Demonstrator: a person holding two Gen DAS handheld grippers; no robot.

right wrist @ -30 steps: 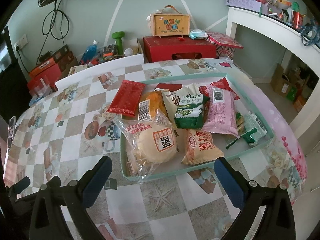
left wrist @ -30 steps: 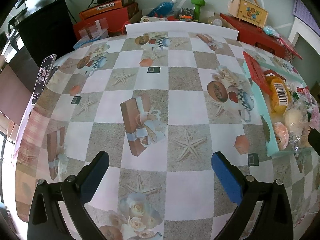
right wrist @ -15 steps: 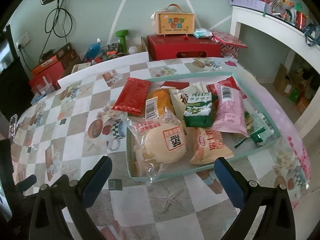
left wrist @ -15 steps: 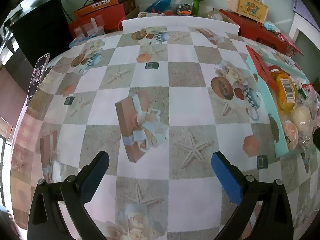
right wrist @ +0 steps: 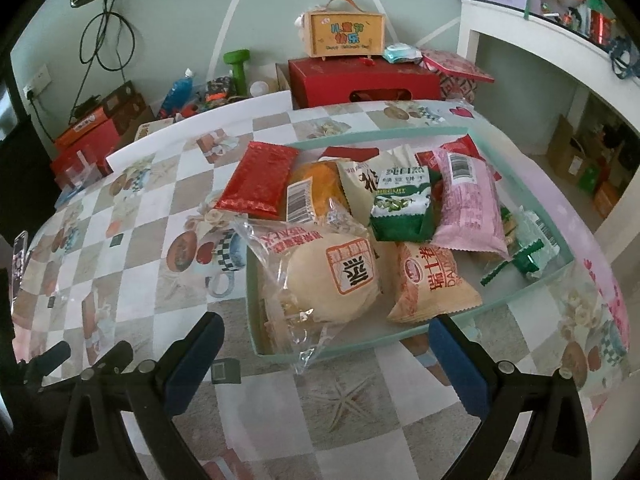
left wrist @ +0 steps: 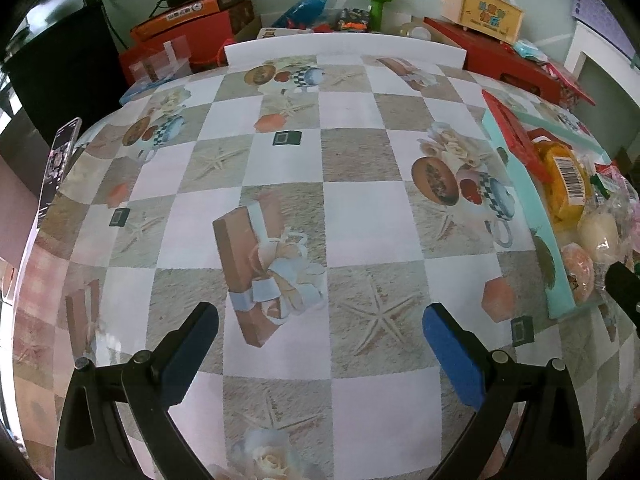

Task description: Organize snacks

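Note:
A teal tray [right wrist: 400, 336] on the checkered tablecloth holds several snack packs: a clear-wrapped round pastry [right wrist: 332, 276], an orange chip bag [right wrist: 428, 284], a green biscuit pack [right wrist: 402, 204], a pink pack [right wrist: 470, 204], a yellow cake [right wrist: 316, 188]. A red pack [right wrist: 258, 178] leans over the tray's far left rim. My right gripper [right wrist: 324, 356] is open and empty, just in front of the tray. My left gripper [left wrist: 320, 344] is open and empty over bare tablecloth; the tray [left wrist: 532, 216] is at its right.
A phone [left wrist: 58, 164] lies at the table's left edge. Behind the table stand red boxes [right wrist: 360, 82], a wooden toy case [right wrist: 346, 34], a green dumbbell [right wrist: 238, 66] and a blue bottle [left wrist: 304, 6]. White shelving [right wrist: 560, 64] is at the right.
Both grippers have stayed open. The right view has drawn slightly nearer the tray; the left view has tilted and shifted a little over the tablecloth.

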